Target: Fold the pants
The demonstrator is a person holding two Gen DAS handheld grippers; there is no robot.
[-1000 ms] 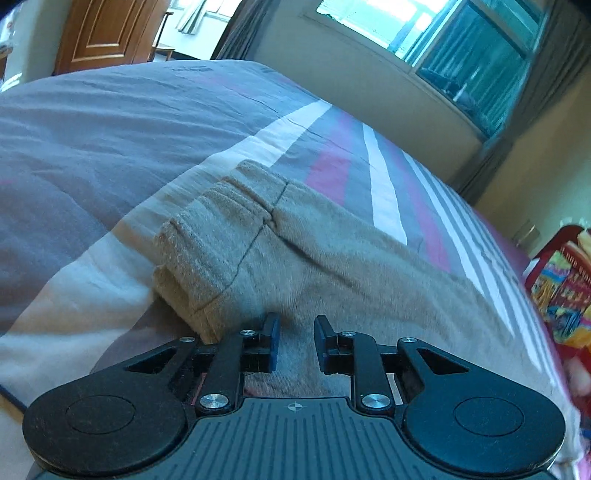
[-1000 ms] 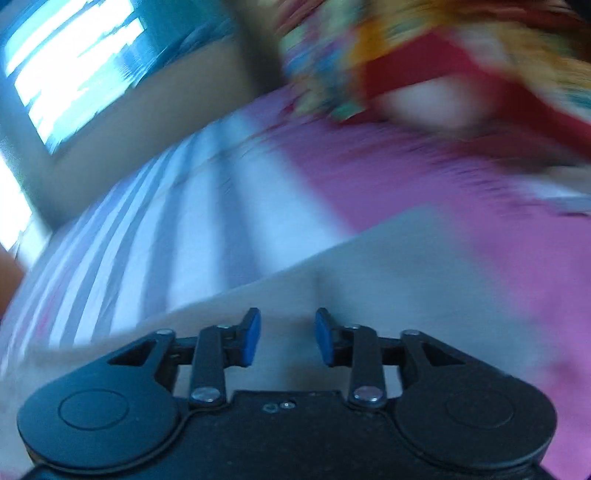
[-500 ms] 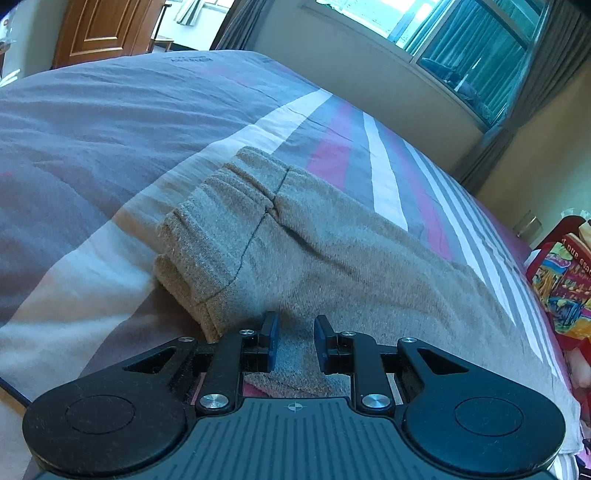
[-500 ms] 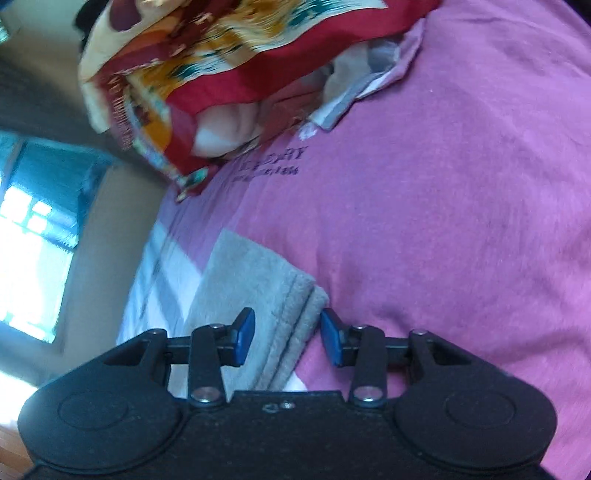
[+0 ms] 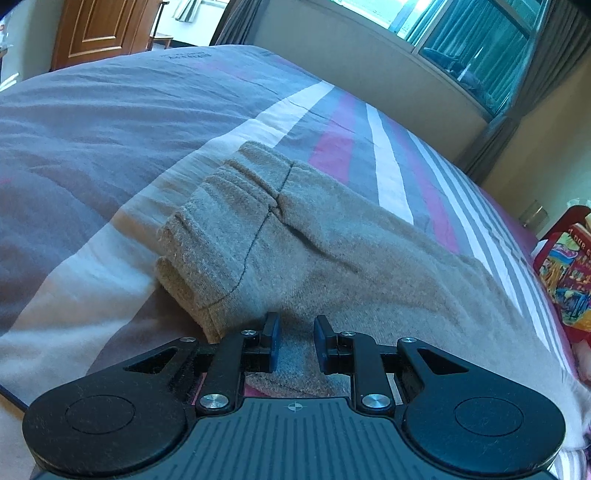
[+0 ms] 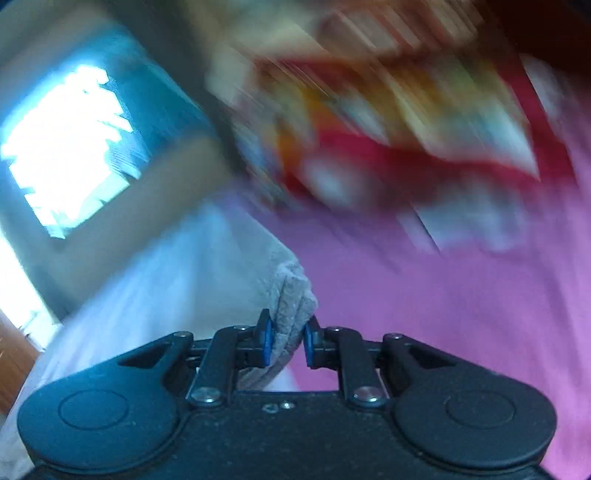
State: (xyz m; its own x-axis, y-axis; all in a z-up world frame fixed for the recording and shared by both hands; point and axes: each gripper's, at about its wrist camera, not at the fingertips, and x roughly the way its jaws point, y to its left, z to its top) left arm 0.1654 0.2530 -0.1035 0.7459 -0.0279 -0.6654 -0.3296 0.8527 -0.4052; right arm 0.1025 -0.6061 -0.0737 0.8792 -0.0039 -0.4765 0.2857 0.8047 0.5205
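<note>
Two hand-held grippers: left (image 5: 295, 341) parted over pants (image 5: 332, 251); right (image 6: 287, 341) seemingly clamping cuff (image 6: 291, 314); bedspread (image 5: 110, 140) print illegible

Bedroom: striped bed (image 5: 110, 122), curtained window (image 5: 476, 48)

left gripper (image 5: 295, 341), black, blue-padded jaws parted over the near edge of the fabric, gripping nothing; grey-beige pants (image 5: 332, 258), fleecy, lying flat along the bed, ribbed waistband (image 5: 218, 225) bunched at the left end, the rest running off to the right; striped bedspread (image 5: 110, 129) beneath, grey with white and pink bands; wooden door (image 5: 96, 29) at far left; window with teal curtains (image 5: 480, 48) behind; colourful red bag (image 5: 569, 273) at the right edge.
</note>
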